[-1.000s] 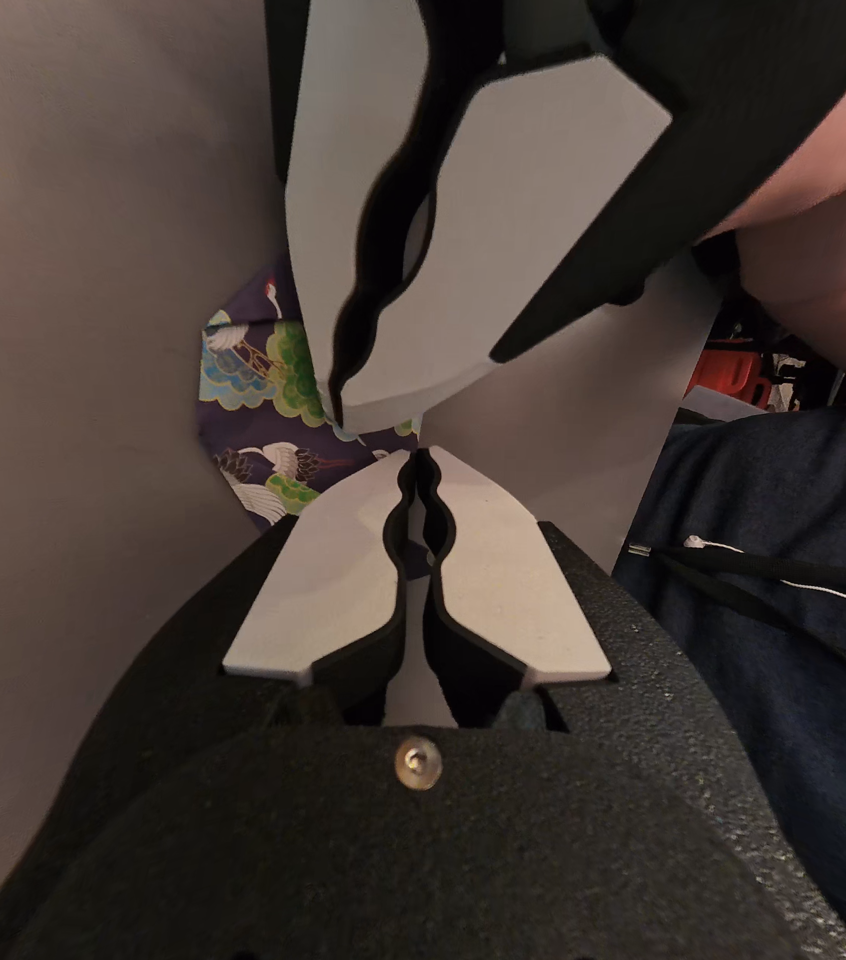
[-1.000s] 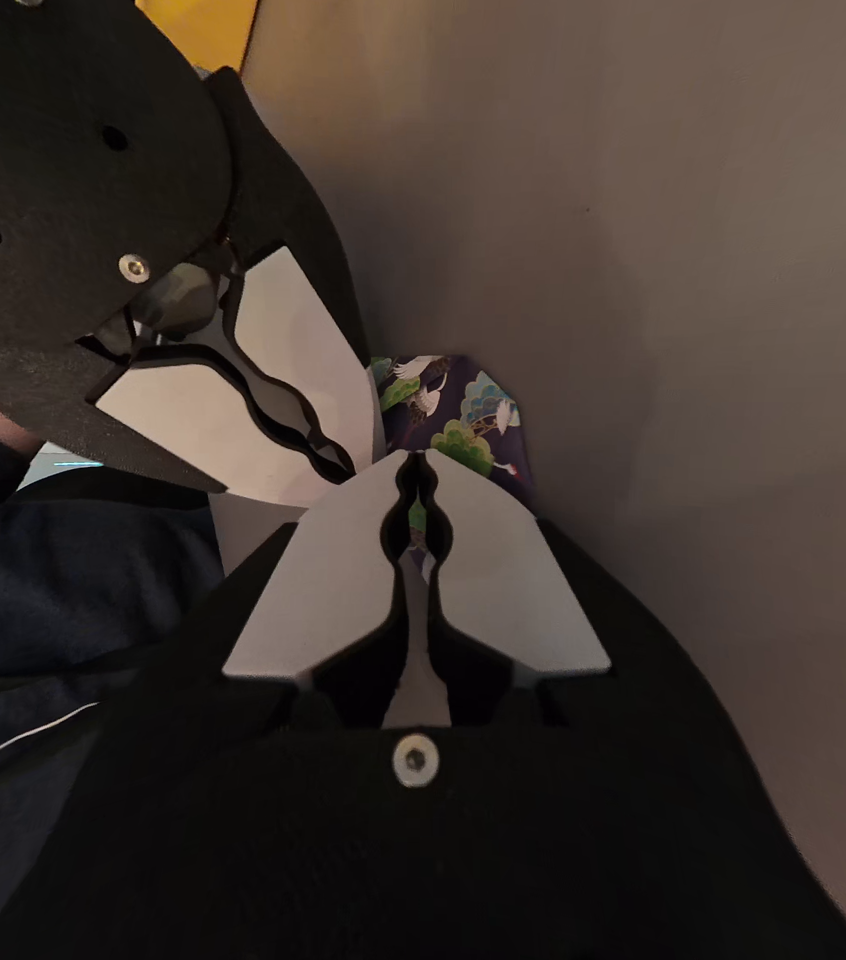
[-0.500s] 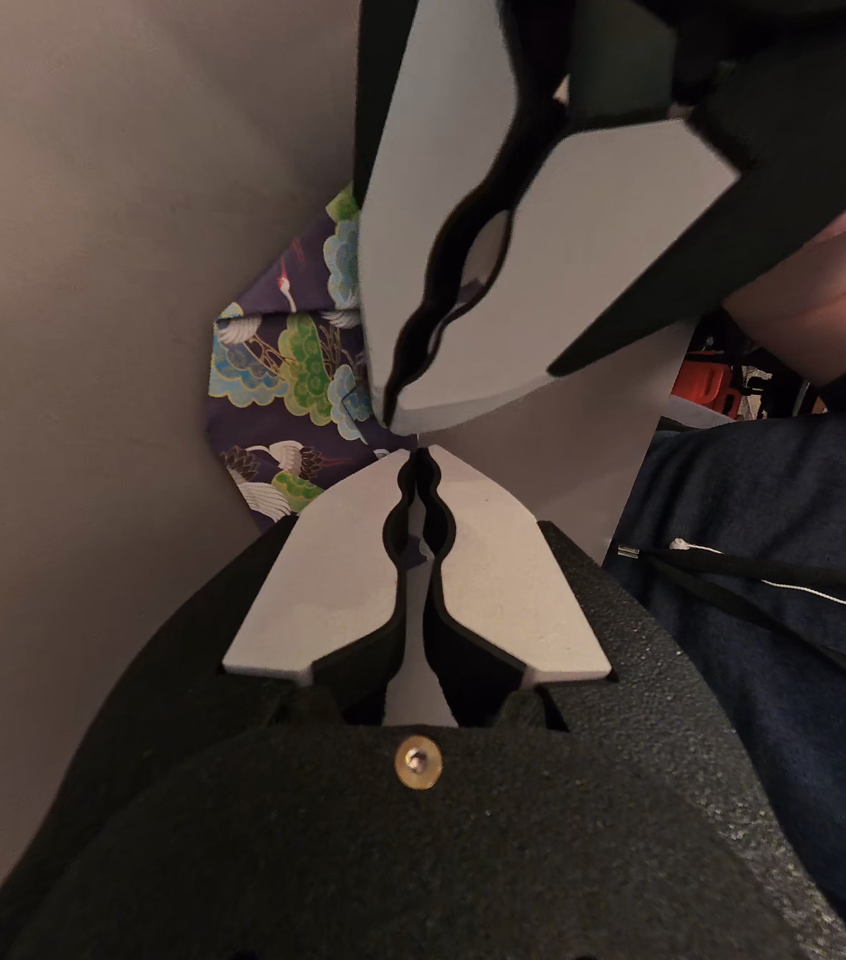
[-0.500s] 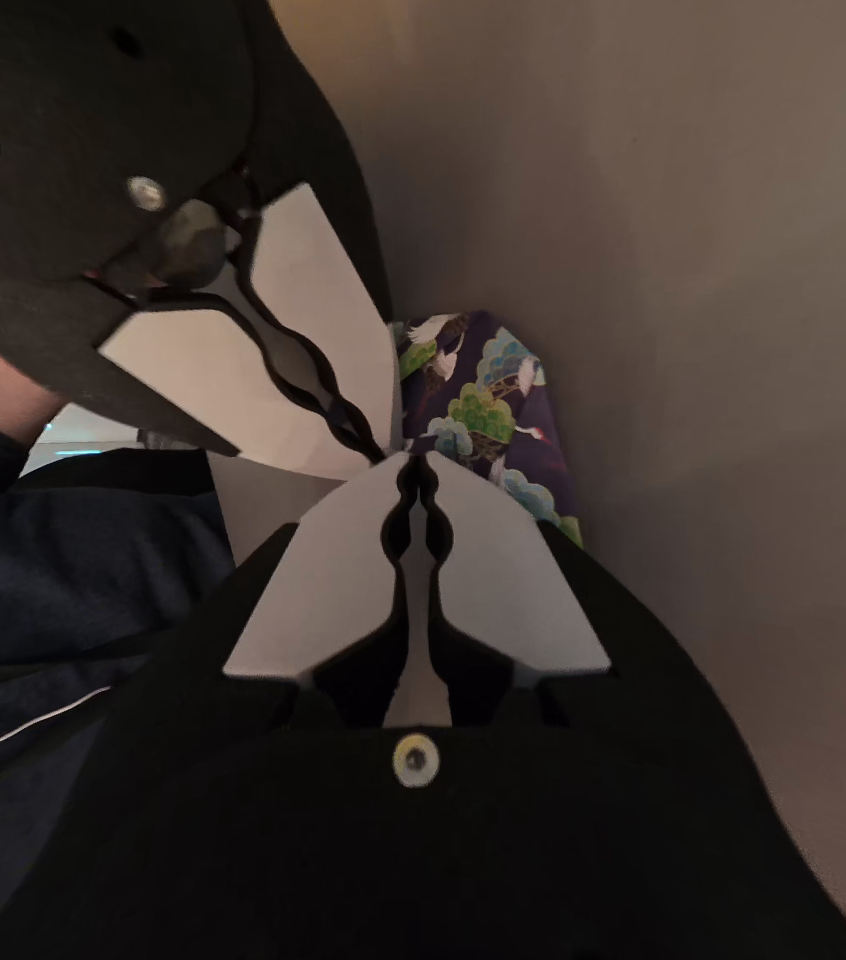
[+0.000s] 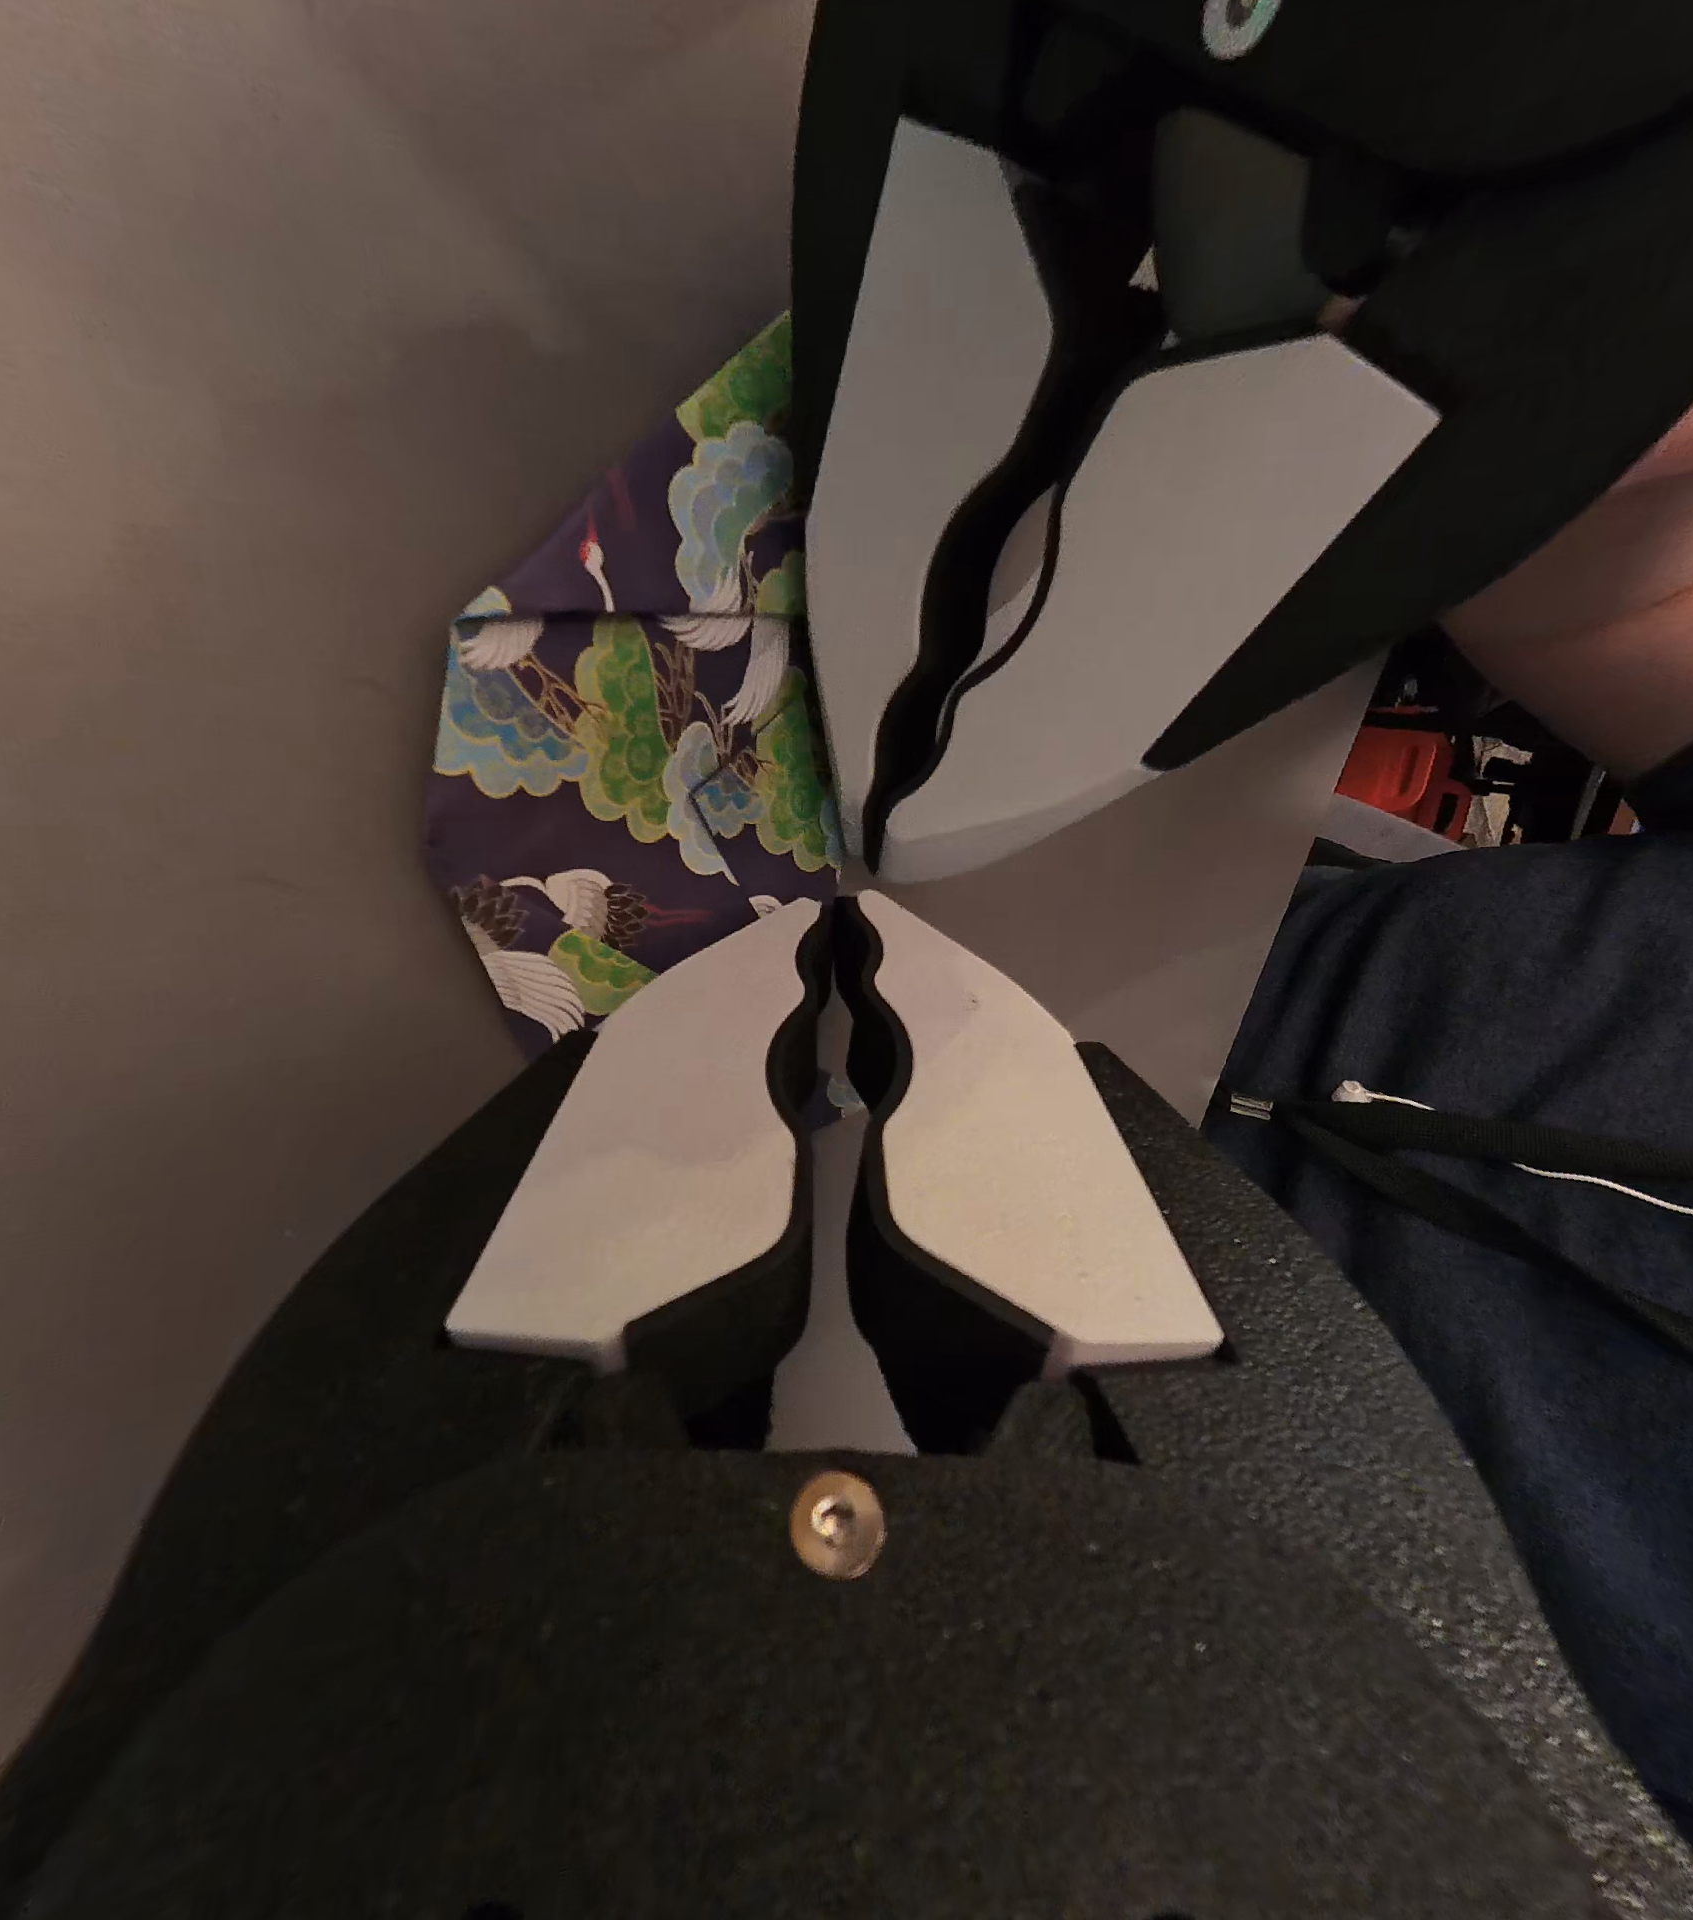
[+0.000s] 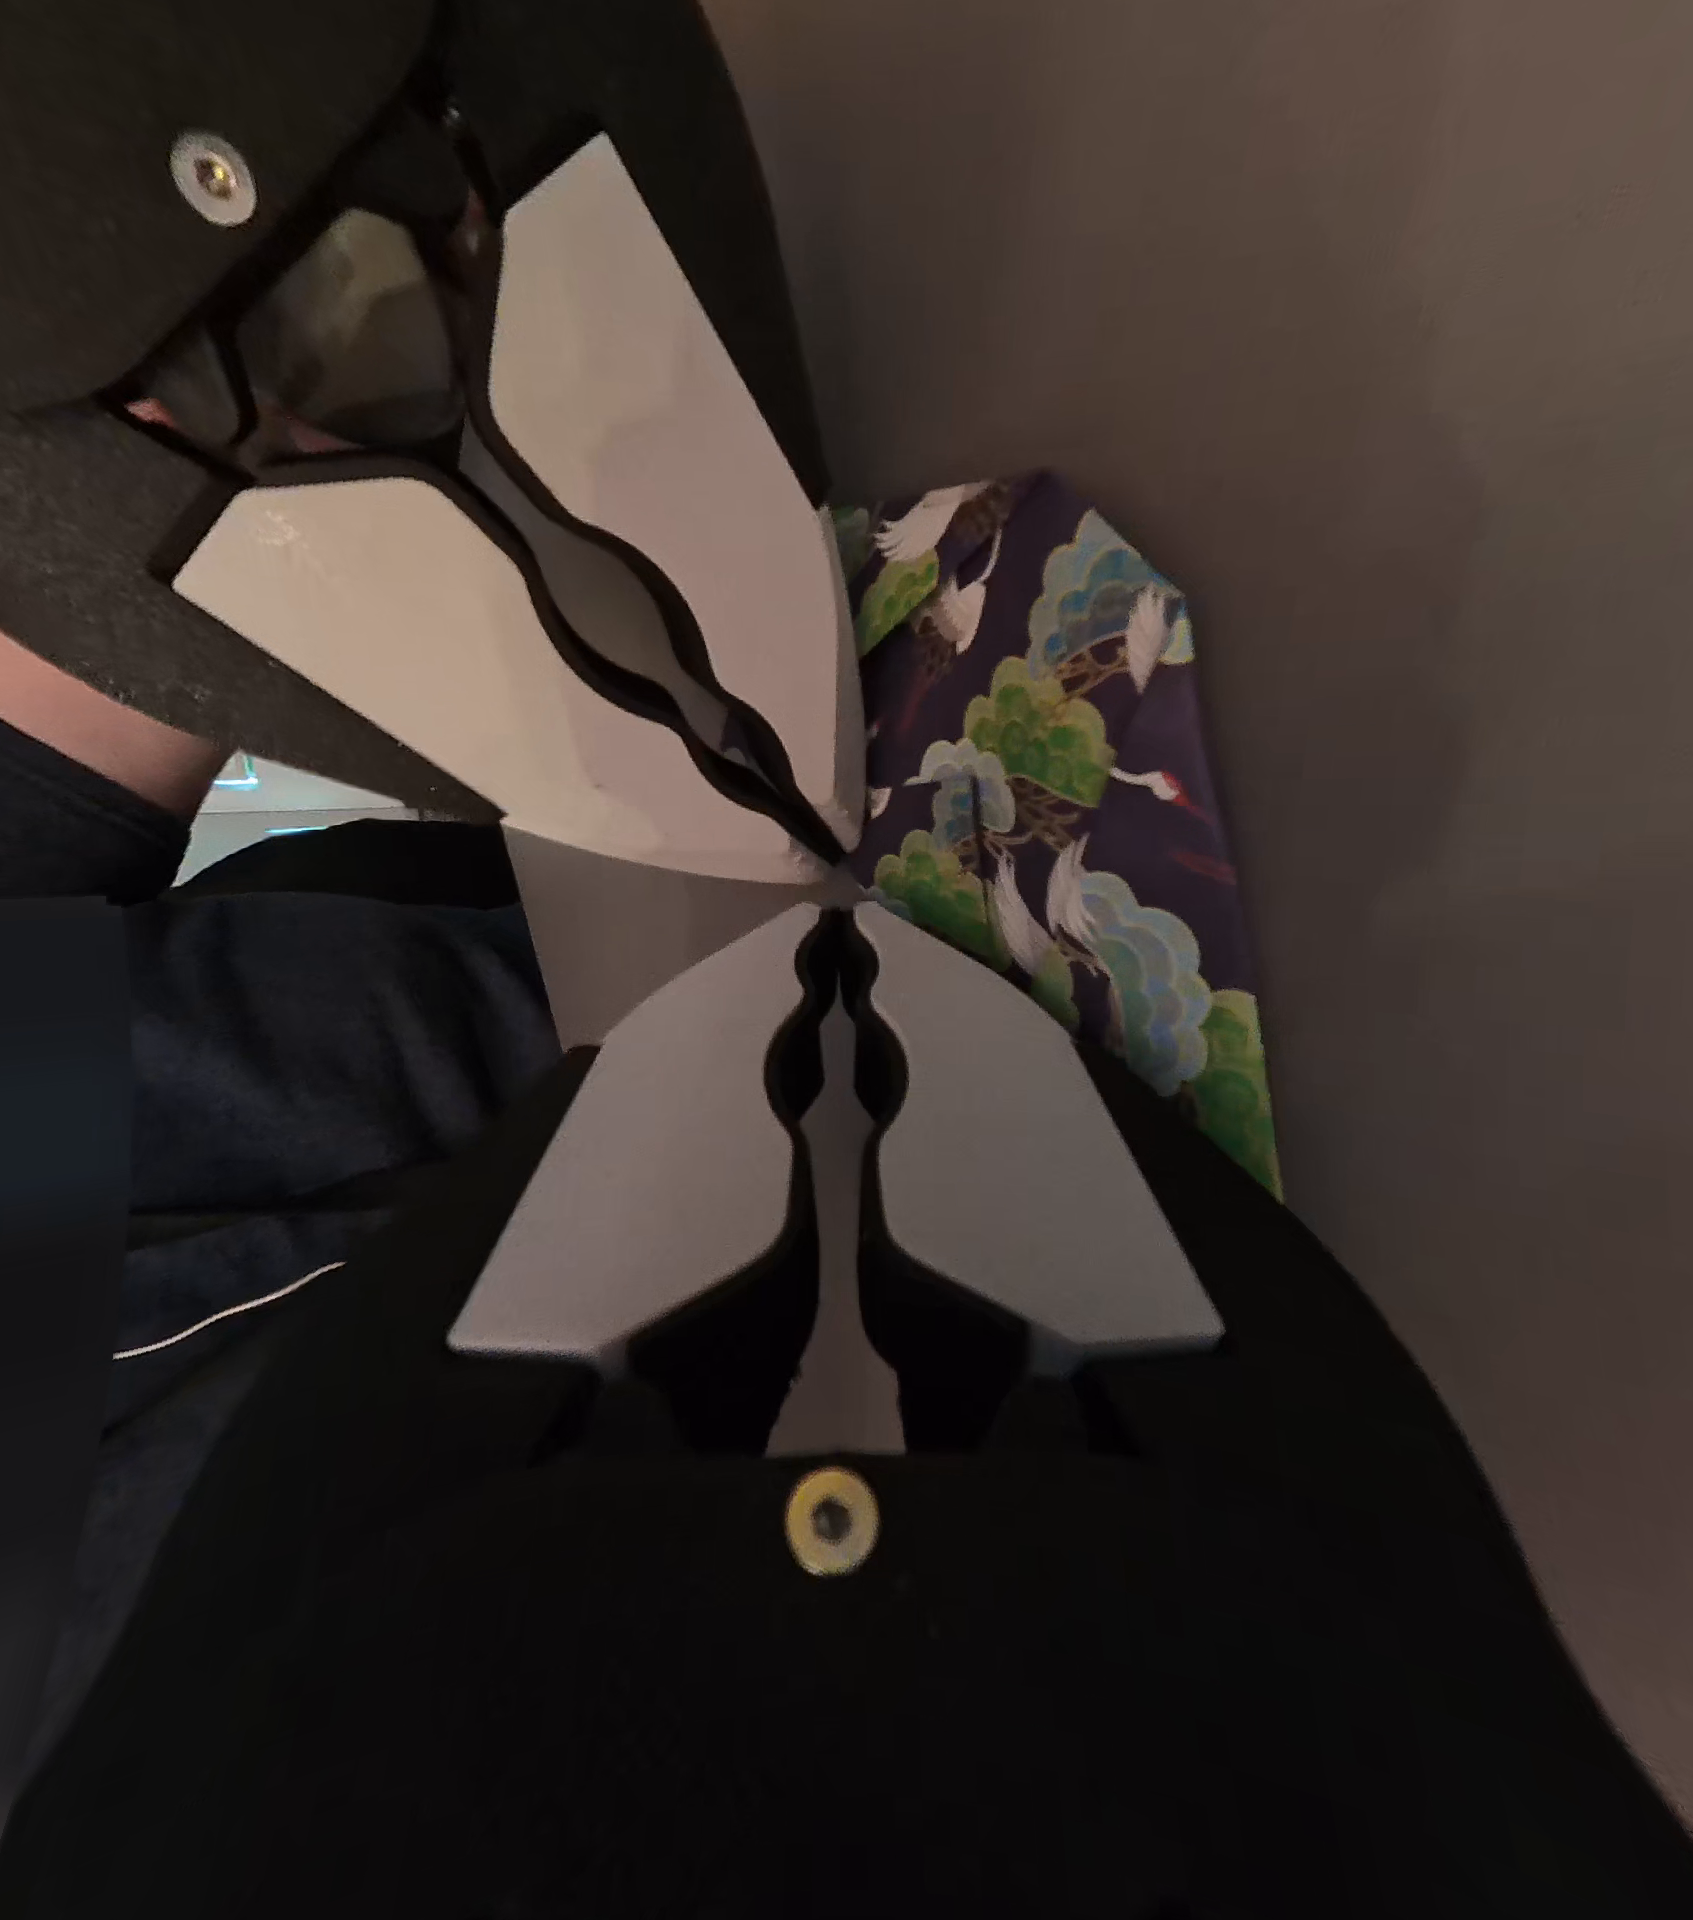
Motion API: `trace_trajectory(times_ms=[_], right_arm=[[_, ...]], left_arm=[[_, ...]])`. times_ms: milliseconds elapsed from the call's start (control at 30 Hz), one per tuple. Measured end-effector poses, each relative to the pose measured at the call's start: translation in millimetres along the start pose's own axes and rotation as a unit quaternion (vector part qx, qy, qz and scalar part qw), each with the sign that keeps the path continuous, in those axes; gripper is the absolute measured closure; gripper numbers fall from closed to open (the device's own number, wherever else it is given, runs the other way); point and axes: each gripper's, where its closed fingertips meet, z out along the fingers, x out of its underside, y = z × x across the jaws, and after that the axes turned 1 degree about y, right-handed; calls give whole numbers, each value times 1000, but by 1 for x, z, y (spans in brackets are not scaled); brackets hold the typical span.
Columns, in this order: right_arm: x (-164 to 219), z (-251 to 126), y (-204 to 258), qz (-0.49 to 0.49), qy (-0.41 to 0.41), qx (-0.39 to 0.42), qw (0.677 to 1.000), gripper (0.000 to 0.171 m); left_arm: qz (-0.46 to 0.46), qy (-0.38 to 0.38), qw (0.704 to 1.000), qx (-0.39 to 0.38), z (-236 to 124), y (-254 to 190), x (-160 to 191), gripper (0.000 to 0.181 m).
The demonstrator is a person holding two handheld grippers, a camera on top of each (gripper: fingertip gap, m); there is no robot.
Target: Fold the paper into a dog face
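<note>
The paper (image 5: 613, 748) is purple with white cranes and green and blue clouds, and has fold creases. It lies on a grey table (image 5: 146, 623). Its pale plain side (image 5: 1133, 935) spreads towards the person. My left gripper (image 5: 840, 906) is shut, its tips on the line between patterned and plain side. My right gripper (image 5: 868, 847) comes from above, also shut, tip almost touching the left one. In the right wrist view the right gripper (image 6: 837, 914) and left gripper (image 6: 826, 847) meet beside the paper (image 6: 1060, 748). I cannot tell whether either pinches paper.
A person in dark blue clothing (image 5: 1548, 1143) sits close at the table's near edge, with a bare forearm (image 5: 1652, 582) behind the right gripper. Orange and dark items (image 5: 1424, 769) show far off. The grey table (image 6: 1444, 520) stretches beyond the paper. The tips of both grippers are at nearly the same place.
Both grippers stay shut. The right gripper's tip has swung in to meet the left tip. More of the patterned paper shows beside them than a second ago.
</note>
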Motion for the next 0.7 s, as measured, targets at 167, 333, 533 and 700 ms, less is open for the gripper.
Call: trace_trajectory(times_ms=[167, 333, 533, 700], right_arm=[[5, -1, 1, 1, 12, -3, 1000, 170], [13, -11, -5, 15, 21, -13, 1000, 170], [16, -18, -9, 29, 21, -24, 999, 170], [-7, -15, -9, 19, -28, -41, 999, 170]], left_arm=[[-1, 1, 1000, 1, 0, 0, 0, 181], [0, 3, 1000, 3, 0, 0, 0, 181], [2, 5, 1000, 4, 0, 0, 0, 181], [9, 9, 1000, 2, 0, 0, 0, 181]])
